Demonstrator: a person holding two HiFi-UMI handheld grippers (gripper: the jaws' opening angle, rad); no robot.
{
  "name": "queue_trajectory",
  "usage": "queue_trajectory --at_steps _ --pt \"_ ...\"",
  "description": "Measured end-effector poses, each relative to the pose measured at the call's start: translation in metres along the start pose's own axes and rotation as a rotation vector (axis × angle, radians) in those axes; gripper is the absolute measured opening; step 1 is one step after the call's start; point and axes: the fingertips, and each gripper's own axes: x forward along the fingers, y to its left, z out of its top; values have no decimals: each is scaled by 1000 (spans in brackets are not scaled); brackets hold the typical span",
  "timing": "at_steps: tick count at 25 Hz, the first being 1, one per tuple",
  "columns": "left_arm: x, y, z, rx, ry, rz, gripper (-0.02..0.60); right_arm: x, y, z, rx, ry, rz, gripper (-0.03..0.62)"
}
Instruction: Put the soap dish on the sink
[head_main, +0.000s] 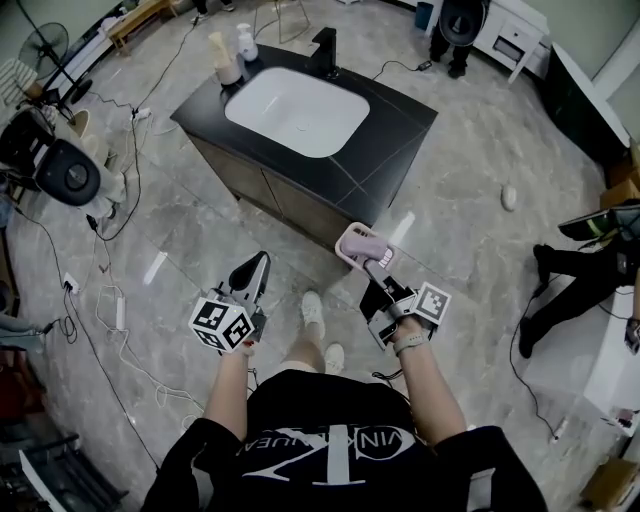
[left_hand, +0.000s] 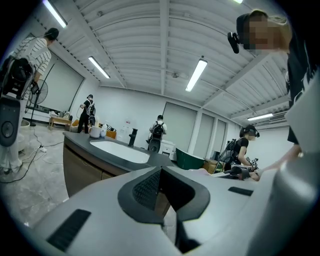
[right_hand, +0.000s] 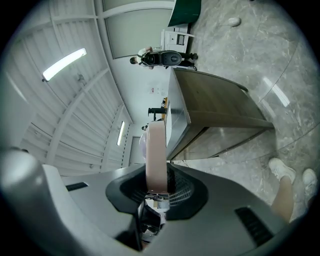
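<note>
Pink soap dish (head_main: 362, 243) is pinched at its rim by R gripper (head_main: 373, 265), short of counter (head_main: 400, 122) front edge w/ open floor (head_main: 308, 262) between; L gripper (head_main: 258, 264) is pressed shut, empty.

Black short-sleeved shirt (head_main: 330, 445) with white lettering, white shoes (head_main: 313, 306); grey left gripper (head_main: 260, 262) and right gripper (head_main: 370, 265) bear black-and-white marker cubes (head_main: 222, 325).

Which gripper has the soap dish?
The right gripper: its jaws clamp the pink soap dish. The left gripper has its jaws together with nothing between them.
</note>
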Motion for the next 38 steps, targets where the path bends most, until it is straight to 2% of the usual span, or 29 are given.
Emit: queue_trajectory --at_steps 10,21,28,38 --pt "58 13 3 -4 10 -63 15 27 -5 27 -4 -12 -28 83" --pt "107 44 -3 -38 52 -79 15 72 -22 64 -3 -37 -101 83" --pt "135 64 -2 45 94 -80 15 107 -29 83 -5 -33 -137 83" --pt "175 89 8 44 105 -134 15 149 -28 100 4 -30 -186 83"
